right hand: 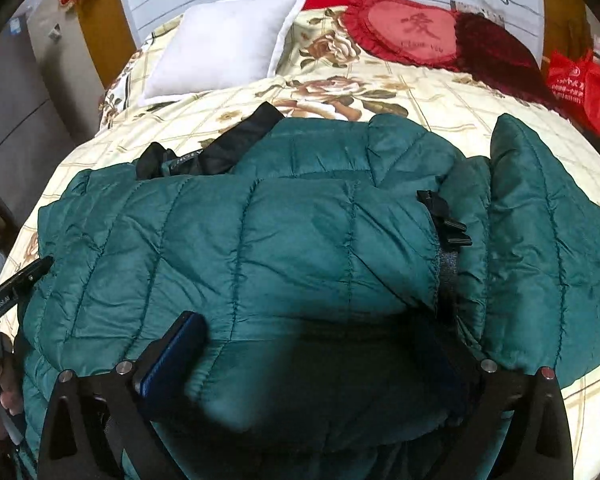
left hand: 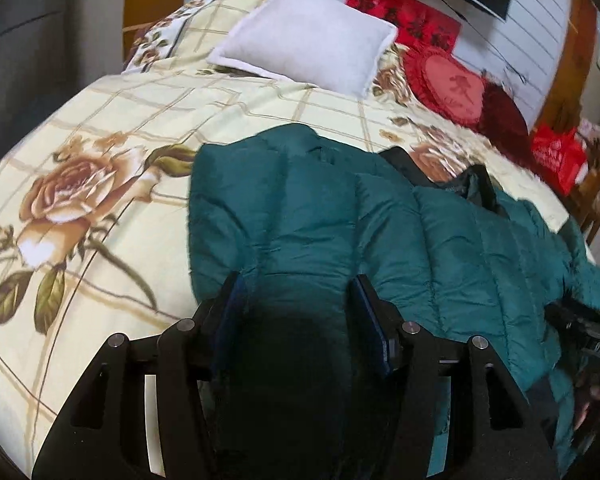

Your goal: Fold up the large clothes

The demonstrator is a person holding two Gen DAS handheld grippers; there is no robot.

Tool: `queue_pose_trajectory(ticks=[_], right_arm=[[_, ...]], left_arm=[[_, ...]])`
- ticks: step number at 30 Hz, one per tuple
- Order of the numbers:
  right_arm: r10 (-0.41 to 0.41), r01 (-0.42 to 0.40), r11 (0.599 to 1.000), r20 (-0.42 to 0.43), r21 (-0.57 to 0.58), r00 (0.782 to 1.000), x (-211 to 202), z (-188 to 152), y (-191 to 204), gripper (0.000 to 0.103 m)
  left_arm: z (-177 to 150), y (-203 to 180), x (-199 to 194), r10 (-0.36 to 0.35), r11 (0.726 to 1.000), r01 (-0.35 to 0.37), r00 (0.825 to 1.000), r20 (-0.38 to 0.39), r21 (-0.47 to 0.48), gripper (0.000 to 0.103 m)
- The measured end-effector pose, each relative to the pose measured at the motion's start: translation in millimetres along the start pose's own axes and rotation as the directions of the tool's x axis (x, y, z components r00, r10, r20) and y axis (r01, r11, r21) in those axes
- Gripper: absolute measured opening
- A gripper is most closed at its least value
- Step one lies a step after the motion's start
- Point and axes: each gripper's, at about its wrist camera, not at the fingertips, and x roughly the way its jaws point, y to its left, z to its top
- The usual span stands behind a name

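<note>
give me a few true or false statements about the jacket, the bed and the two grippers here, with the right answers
1. The puffer jacket is teal green. True.
2. A white pillow lies on the floral bedspread, beyond the jacket. True.
3. The left gripper is empty. False: a bunch of the jacket's fabric sits between its fingers.
4. The right gripper is pinched fully shut. False: its jaws stand wide, with jacket fabric bulging up between them.
5. The heart-shaped cushion is blue. False: it is red.
</note>
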Motion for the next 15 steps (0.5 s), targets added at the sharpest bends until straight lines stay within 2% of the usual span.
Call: queue_pose_trajectory(ticks=[2,3,4,6,8,10,12,13,15], right_arm=[[-0.002,0.002,1.0,0.006,-0.003,1.0,5,3,0,0.103],[0.001,-0.001,1.0,0.01,-0.003,1.0,5,3,0,0.103],[0.009,-0.009,1.0,0.014,0.002,1.0,4,2,-1,0.103],[0.015,-0.015,1.0,0.025,0.005,1.0,1,1,-2,0.103],[0.008,-0.008,1.0,0.057,-0.01,0.998,-9,2,2,0.102],[-0.03,0.034,0.999,0.159,-0.019,0.987,-33,8,9,0.101],[-0.028,0.031,0.999,0.238,-0.01,0.971,-52,21,18,0.101],[-0.026,0.028,1.0,0.246,-0.005,0.969,-55,28,22,0.101],[-0.014,0.015,1.0,0.192,-0.005,0.981,-44,44,36,0.101]], left_arm=[[0,8,1,0.025,0.999,-0.025,1.0,-0.006,-0.044,0.057],[0,14,3,0.044,0.996,-0.045,0.999,-0.017,-0.074,0.073],[1,20,5,0.062,0.992,-0.065,0.998,-0.031,-0.109,0.084],[0,30,8,0.034,0.986,-0.04,0.999,-0.043,-0.164,0.084],[0,24,6,0.068,0.987,-0.072,0.997,-0.032,-0.141,0.084],[0,17,5,0.107,0.988,-0.109,0.994,-0.023,-0.112,0.084],[0,15,5,0.129,0.987,-0.13,0.991,-0.02,-0.098,0.084],[0,14,5,0.133,0.986,-0.135,0.991,-0.02,-0.095,0.084],[0,15,6,0.134,0.986,-0.135,0.991,-0.021,-0.098,0.084]])
